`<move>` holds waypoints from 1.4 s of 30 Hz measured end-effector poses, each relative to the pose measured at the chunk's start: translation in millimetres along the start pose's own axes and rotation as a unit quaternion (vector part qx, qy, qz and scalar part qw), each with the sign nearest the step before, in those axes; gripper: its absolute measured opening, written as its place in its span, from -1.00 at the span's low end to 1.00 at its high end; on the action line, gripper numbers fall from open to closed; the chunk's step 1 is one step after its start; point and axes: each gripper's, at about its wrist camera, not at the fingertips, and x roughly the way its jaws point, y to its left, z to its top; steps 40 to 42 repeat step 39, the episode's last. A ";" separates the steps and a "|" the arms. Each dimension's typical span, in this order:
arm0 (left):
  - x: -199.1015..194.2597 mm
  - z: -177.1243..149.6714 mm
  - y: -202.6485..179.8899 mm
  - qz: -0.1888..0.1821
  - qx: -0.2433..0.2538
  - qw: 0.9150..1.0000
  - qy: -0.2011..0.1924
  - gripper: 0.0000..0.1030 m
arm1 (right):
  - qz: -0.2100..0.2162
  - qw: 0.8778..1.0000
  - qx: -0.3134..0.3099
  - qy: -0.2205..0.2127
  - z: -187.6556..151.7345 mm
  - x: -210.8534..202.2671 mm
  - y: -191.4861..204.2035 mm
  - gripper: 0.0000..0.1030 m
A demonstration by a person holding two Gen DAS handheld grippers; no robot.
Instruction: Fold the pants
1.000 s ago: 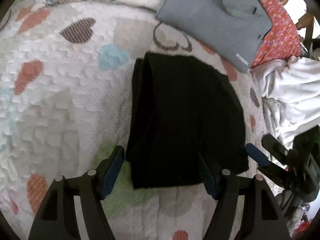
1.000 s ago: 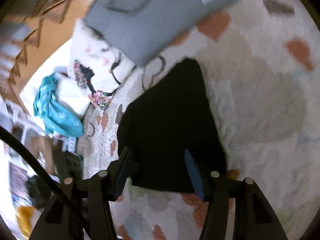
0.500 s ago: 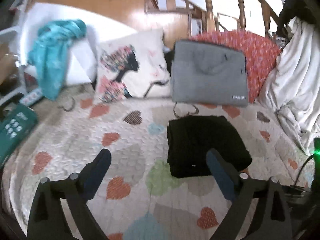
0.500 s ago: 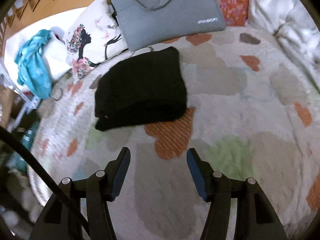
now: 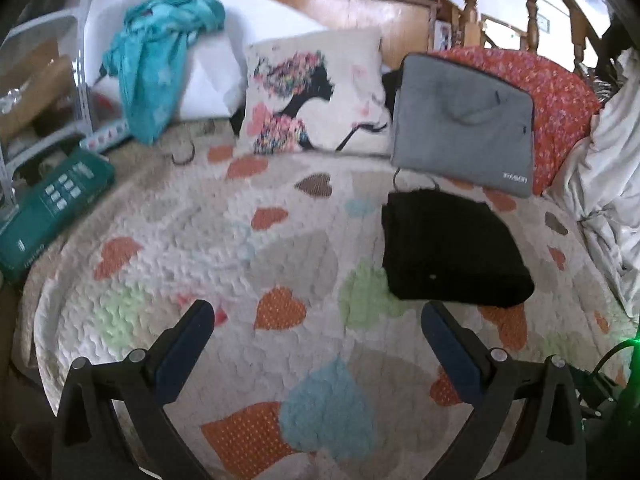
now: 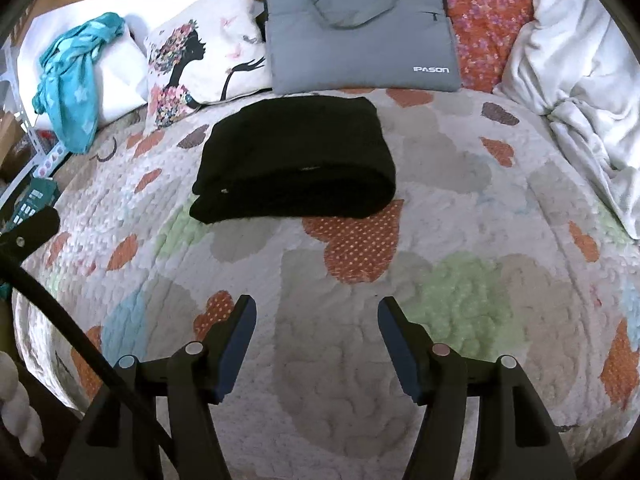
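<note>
The left hand-held gripper [image 5: 318, 320] and the right hand-held gripper [image 6: 316, 312] both hover over the heart-patterned quilt [image 6: 460, 240], jaws opening with nothing between them. Beyond them the black pants [image 6: 296, 168] lie folded in a compact stack on the quilt, just in front of a grey laptop bag [image 6: 360, 32] and a printed cushion [image 5: 316, 92].

I see a bed [image 6: 460, 208] covered by a white quilt with coloured hearts. On it lie the folded black pants [image 6: 296, 164], flat and in one neat stack. Behind them a grey laptop bag [image 6: 360, 40] leans on a red flowered pillow [image 6: 488, 12]. A printed cushion [image 6: 200, 56] stands beside the bag, and a white blanket [image 6: 580, 92] is crumpled at the right edge.
</note>
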 end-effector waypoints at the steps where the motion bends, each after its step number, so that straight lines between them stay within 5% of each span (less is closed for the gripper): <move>1: 2.8 -2.7 -1.1 0.000 0.002 1.000 0.006 1.00 | -0.001 1.000 -0.002 0.000 -0.1 1.1 1.6 0.32; 16: 38.1 -26.6 -37.2 -0.035 0.065 0.995 0.073 1.00 | -0.017 1.000 0.010 0.022 7.5 31.7 -10.2 0.34; 26: 52.9 -29.5 -36.6 -0.059 0.049 0.991 0.111 1.00 | -0.016 1.000 0.008 0.025 8.2 39.9 -9.1 0.38; 42: 53.0 -34.4 -42.0 -0.061 0.069 0.989 0.114 1.00 | -0.017 1.000 0.002 0.024 7.7 41.2 -5.1 0.41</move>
